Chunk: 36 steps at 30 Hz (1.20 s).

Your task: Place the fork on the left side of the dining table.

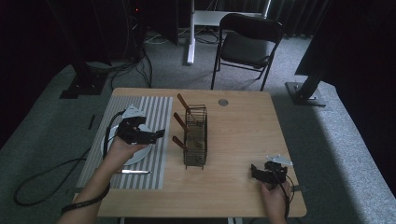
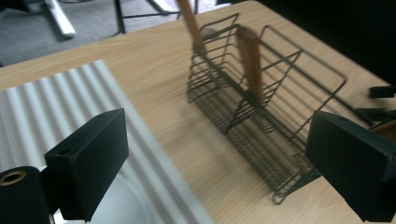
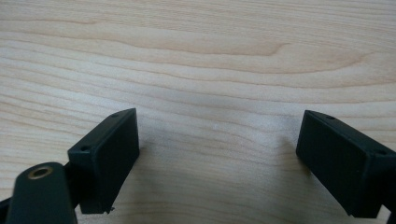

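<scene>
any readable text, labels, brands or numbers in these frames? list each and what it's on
None readable.
Wire rack, wooden handles in it, striped mat, plate, table: no print seen in the high view or left gripper view.
Left gripper and right gripper: plain black jaws, no markings.
Round grey disc on the table: too small to tell.

A wire rack (image 1: 195, 136) stood mid-worktop (image 1: 243, 140), three utensil handles (image 1: 180, 121) leaning out leftward. Left of it lay a mat (image 1: 154, 112) bearing a plate (image 1: 140, 156), with a knife (image 1: 135, 171) before the plate. A chair (image 1: 247, 44) stood behind the worktop.
</scene>
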Motion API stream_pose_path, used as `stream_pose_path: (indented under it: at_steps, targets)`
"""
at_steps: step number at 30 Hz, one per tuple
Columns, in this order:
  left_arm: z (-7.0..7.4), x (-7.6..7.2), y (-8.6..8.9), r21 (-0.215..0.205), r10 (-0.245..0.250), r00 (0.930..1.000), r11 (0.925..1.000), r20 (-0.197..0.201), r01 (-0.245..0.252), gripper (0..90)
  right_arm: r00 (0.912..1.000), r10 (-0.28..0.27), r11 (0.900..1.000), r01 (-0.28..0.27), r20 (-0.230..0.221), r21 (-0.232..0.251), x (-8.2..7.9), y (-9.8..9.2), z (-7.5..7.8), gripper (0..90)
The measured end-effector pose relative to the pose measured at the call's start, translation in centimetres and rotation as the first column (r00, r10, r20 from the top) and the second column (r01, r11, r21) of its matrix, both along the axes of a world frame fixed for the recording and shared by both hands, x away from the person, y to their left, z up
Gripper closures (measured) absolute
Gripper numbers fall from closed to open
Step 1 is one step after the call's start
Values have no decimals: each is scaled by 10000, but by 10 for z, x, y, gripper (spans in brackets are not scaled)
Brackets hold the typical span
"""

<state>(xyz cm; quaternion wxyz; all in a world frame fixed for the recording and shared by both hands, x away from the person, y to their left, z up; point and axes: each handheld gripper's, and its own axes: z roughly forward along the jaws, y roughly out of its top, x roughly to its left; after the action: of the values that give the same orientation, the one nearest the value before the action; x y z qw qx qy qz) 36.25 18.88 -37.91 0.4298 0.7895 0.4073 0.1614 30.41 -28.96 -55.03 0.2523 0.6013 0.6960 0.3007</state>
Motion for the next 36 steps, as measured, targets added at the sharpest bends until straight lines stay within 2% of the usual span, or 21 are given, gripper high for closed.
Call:
stream_pose_path:
  at_steps: [7, 9, 10, 18, 22, 26, 28, 29, 32, 34, 35, 36]
  targets:
    - [2, 8, -9, -250, -61, 9998, 9997, -179, 57, 63, 10000, 10, 10000, -10, 0, -3, 0, 0, 0, 129]
    - [2, 11, -12, -197, -71, 9998, 9998, -207, 67, 63, 10000, 5, 10000, -5, -3, 0, 0, 0, 0, 129]
    - [2, 13, -13, -130, -132, 9997, 9998, -194, 129, 120, 10000, 0, 10000, 0, -5, 5, 0, 0, 0, 129]
    - [2, 24, -24, -262, -253, 9988, 9994, -418, 242, 122, 10000, 3, 10000, -3, -8, 13, 0, 0, 0, 129]
    - [1, 30, -30, -216, -314, 9978, 9993, -585, 302, 137, 10000, 4, 10000, -4, -6, 8, 0, 0, 0, 129]
    - [0, 33, -34, -81, -387, 9976, 9992, -571, 383, 150, 10000, 2, 10000, -2, -9, 13, 0, 0, 0, 129]
    - [-3, 36, -38, -68, -266, 9976, 9996, -646, 262, 187, 10000, 2, 10000, -2, -8, 8, 0, 0, 0, 129]
    - [-4, 38, -38, -189, -281, 9970, 9995, -721, 268, 189, 10000, -2, 10000, 2, -9, 10, 0, 0, 0, 129]
    - [-7, 42, -41, -110, -212, 9962, 9997, -843, 203, 190, 10000, 2, 10000, -2, -8, 7, 0, 0, 0, 129]
    - [-10, 44, -42, -256, -386, 9949, 9990, -936, 363, 190, 10000, 0, 10000, 0, -9, 8, 0, 0, 0, 129]
    - [-11, 44, -44, -249, -405, 9947, 9990, -942, 384, 254, 10000, -1, 10000, 1, -9, 10, 0, 0, 0, 129]
    - [-14, 46, -46, -192, -430, 9945, 9990, -960, 414, 255, 10000, 3, 10000, -3, -7, 6, 0, 0, 0, 129]
